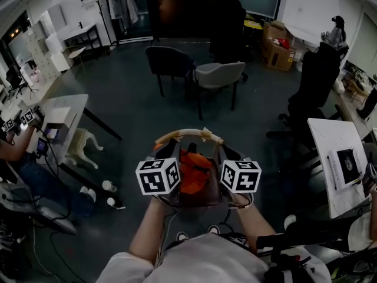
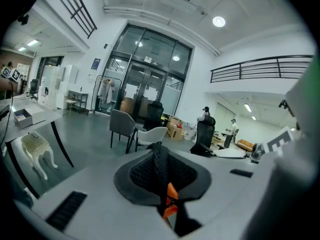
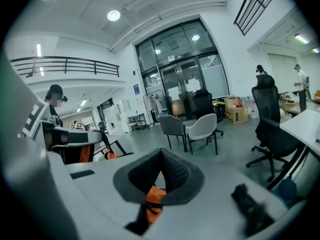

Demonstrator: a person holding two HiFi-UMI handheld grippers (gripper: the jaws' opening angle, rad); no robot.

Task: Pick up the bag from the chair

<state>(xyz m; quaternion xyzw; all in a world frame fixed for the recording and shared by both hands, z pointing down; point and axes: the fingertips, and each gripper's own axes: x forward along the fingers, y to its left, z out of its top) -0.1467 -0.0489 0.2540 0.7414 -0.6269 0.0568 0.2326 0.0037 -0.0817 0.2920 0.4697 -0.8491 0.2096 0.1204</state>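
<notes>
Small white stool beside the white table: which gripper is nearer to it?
Left. The left gripper, jaws shut on the bag, is right of the stool; the right gripper holds the bag's far side.

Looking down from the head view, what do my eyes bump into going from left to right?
A little white stool → bag → cardboard box → black office chair
</notes>
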